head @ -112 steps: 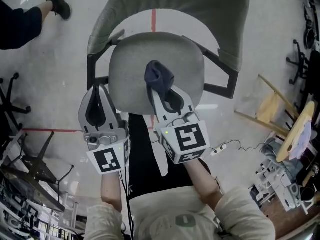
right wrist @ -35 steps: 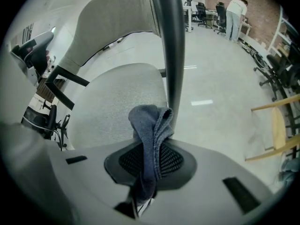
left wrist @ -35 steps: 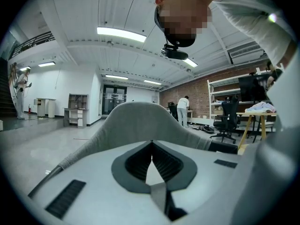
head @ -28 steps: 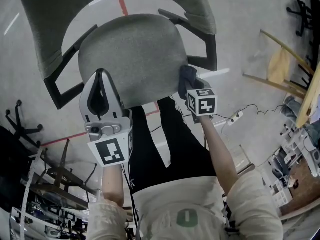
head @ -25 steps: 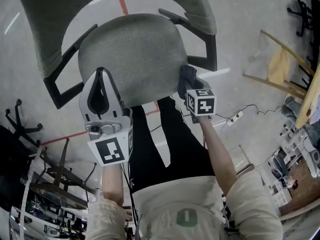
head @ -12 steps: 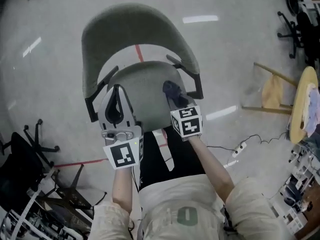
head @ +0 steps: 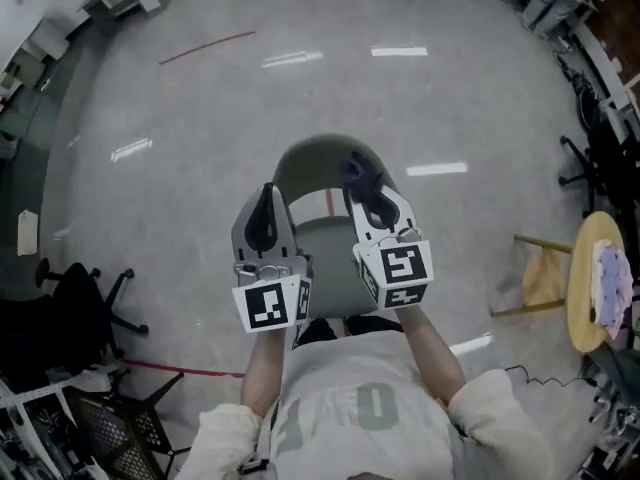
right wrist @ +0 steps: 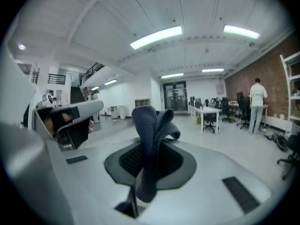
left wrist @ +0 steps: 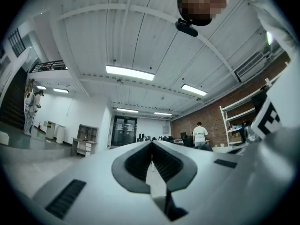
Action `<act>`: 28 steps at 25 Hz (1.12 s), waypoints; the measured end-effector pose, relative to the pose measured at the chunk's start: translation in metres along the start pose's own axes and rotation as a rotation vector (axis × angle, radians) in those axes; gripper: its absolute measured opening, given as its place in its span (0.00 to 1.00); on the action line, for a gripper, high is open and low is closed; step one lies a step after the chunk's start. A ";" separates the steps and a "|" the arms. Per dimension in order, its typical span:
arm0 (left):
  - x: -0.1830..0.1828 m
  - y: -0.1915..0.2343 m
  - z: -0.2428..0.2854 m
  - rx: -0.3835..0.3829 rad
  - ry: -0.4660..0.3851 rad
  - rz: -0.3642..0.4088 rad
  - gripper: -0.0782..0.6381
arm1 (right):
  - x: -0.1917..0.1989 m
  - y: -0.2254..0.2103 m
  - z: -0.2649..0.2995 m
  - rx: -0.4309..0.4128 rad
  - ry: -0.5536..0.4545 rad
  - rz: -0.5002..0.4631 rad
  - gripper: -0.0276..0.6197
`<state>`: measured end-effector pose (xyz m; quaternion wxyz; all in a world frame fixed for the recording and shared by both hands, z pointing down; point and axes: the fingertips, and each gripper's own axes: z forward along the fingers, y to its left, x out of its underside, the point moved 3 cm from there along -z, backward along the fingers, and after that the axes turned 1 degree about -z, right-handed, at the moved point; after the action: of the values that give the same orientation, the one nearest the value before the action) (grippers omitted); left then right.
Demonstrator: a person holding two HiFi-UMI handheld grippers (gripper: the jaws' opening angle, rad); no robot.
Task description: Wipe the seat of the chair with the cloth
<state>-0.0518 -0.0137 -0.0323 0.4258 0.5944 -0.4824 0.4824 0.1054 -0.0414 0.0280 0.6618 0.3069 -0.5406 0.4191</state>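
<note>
The grey-green chair point(head: 322, 155) stands on the floor below and beyond both grippers, its seat point(head: 335, 260) partly hidden by them. A dark blue cloth point(head: 358, 172) sticks up from my right gripper point(head: 364, 190), which is shut on it and held in the air above the chair. In the right gripper view the cloth point(right wrist: 151, 135) stands pinched between the jaws of the right gripper point(right wrist: 144, 159). My left gripper point(head: 265, 196) is raised beside it, apart from the chair. In its own view the left gripper point(left wrist: 151, 145) is shut with nothing between its jaws.
A black office chair point(head: 78, 298) stands at the left, a wooden stool point(head: 540, 271) and a round table point(head: 592, 286) at the right. A person in a white shirt point(right wrist: 257, 102) stands far off near desks point(right wrist: 211, 111).
Both grippers have lifted away from the chair seat and now point out across the room. The cloth stays in the right gripper. The chair looks smaller and farther below.
</note>
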 end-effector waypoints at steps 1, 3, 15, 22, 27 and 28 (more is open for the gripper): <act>-0.014 0.006 -0.007 -0.004 -0.017 0.024 0.13 | -0.019 0.010 -0.006 0.001 -0.052 -0.025 0.13; -0.038 0.016 -0.020 -0.011 -0.045 0.064 0.13 | -0.048 0.030 -0.018 -0.006 -0.136 -0.070 0.13; -0.078 0.041 -0.046 0.019 -0.130 0.047 0.13 | -0.085 0.089 -0.041 -0.043 -0.260 -0.153 0.13; -0.081 0.045 -0.053 0.029 -0.139 0.044 0.13 | -0.089 0.099 -0.045 -0.045 -0.259 -0.160 0.13; -0.078 0.051 -0.061 0.031 -0.133 0.037 0.13 | -0.091 0.113 -0.048 -0.063 -0.259 -0.179 0.13; -0.077 0.053 -0.062 0.032 -0.132 0.036 0.13 | -0.091 0.116 -0.049 -0.073 -0.258 -0.175 0.13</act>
<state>-0.1194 0.0496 -0.0954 0.3750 0.6229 -0.5123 0.4572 0.0188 0.0335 -0.0775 0.6317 0.3797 -0.6071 0.2971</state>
